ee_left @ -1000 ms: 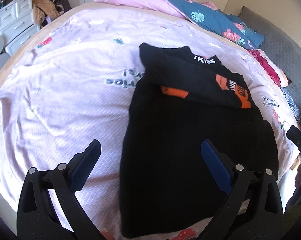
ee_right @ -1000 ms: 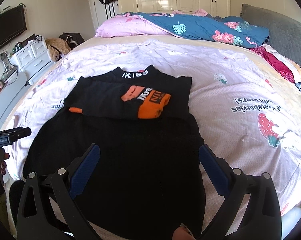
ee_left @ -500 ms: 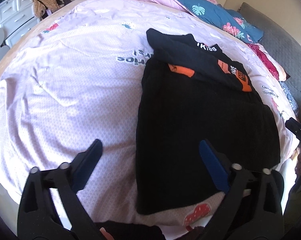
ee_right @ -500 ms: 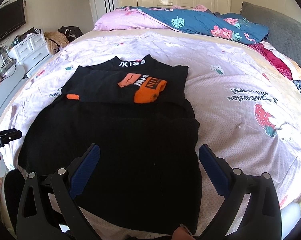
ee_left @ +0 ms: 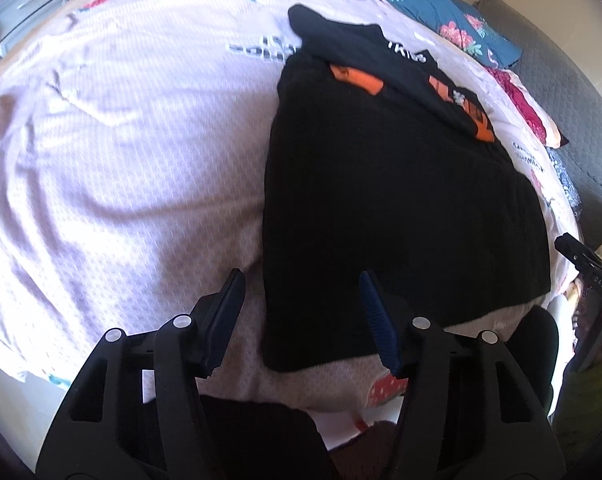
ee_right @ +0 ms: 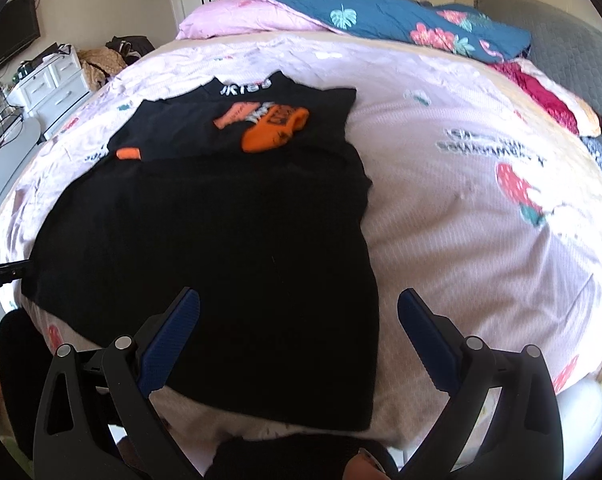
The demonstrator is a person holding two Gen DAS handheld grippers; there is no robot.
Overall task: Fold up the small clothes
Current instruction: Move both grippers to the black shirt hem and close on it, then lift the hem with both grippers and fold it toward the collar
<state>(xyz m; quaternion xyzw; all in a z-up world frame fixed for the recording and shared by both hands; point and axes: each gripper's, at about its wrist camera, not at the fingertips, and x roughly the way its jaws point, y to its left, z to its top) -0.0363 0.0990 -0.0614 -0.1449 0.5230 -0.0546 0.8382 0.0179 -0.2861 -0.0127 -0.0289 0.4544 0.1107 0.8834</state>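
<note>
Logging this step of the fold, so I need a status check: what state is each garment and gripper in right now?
black garment: spread flat on the bed, top part folded down, hem unfolded.
left gripper: jaws have just been closing, straddling the garment's near left corner, not yet pinching.
right gripper: open wide over the near right corner.
pink bedsheet: wrinkled.

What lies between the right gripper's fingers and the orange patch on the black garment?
In the right wrist view, only plain black garment lies between the right gripper and the orange patch; nothing else rests there.

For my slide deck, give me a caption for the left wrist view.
Left gripper, jaws just closing, straddles the near left edge of a black shirt on the bed.
</note>
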